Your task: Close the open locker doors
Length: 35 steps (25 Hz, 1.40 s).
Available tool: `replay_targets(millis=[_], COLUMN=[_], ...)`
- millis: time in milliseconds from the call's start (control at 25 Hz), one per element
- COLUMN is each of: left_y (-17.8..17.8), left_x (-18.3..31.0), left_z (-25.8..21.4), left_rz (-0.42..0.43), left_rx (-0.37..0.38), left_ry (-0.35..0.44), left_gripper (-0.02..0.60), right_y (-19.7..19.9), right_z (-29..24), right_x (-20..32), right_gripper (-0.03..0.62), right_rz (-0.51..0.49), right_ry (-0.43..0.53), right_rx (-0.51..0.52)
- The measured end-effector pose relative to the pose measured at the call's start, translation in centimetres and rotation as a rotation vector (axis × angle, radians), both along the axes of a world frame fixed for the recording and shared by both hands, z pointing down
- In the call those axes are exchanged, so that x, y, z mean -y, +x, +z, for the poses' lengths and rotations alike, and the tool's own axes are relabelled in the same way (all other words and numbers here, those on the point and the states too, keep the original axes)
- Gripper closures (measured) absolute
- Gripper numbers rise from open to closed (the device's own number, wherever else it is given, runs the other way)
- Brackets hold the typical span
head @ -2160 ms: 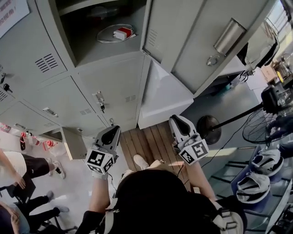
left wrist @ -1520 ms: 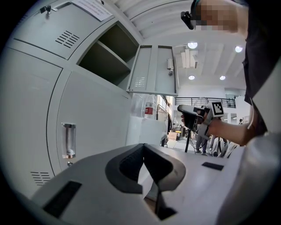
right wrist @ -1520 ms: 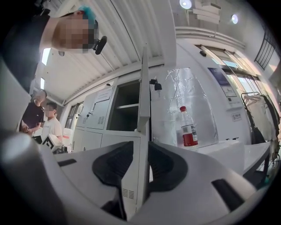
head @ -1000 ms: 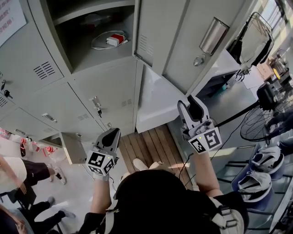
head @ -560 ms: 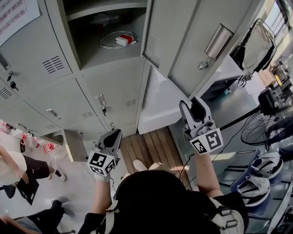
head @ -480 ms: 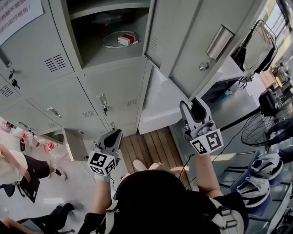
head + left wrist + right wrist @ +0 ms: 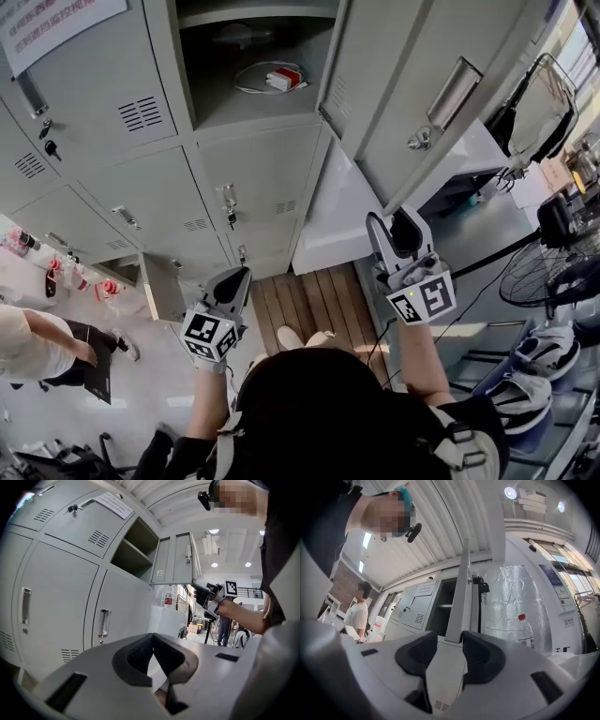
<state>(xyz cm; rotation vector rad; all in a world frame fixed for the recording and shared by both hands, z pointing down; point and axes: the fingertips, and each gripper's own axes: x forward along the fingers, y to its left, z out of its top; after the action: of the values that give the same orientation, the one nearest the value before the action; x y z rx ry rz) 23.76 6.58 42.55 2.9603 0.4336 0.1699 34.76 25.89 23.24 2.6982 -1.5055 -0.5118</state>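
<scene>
A grey locker bank fills the head view. One upper compartment (image 7: 253,94) stands open, with a white cable and a red-and-white item inside. Its door (image 7: 403,75) swings out to the right, with a metal handle (image 7: 455,89) on it. My right gripper (image 7: 392,217) is open just below the door's lower edge, nothing between its fingers. In the right gripper view the door (image 7: 461,597) shows edge-on in line with the gap of the right gripper (image 7: 450,637). My left gripper (image 7: 239,274) hangs lower, shut and empty. In its own view the left gripper (image 7: 151,639) points along the lockers toward the open door (image 7: 176,557).
A small low locker door (image 7: 159,291) also stands ajar at the bottom left. A white cabinet (image 7: 337,206) sits under the open door. A fan (image 7: 553,272) and helmets (image 7: 548,352) stand at the right. A person (image 7: 37,342) is at the left.
My right gripper has risen from near the floor to just under the open door. The left gripper has barely shifted. The head view has swung, so the lockers sit further right.
</scene>
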Motion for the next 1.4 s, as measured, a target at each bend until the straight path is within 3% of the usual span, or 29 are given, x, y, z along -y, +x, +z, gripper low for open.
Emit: replay_targets(millis=[400, 1400], left_y=[-2.9, -10.8], left_x=[2.6, 10.1], left_z=[0.2, 1.1], left_rz=[-0.067, -0.392], left_rx=[0.006, 0.029], left_ry=[0.000, -0.019], left_gripper=[0.575, 0.574], right_y=[-2.3, -4.9], right_z=[-0.3, -1.1], right_x=[3.9, 16.0], right_gripper=[0.431, 0.419], right_rz=[-0.073, -0.379], right_ry=[-0.001, -0.014], right_rx=[-0.021, -0.052])
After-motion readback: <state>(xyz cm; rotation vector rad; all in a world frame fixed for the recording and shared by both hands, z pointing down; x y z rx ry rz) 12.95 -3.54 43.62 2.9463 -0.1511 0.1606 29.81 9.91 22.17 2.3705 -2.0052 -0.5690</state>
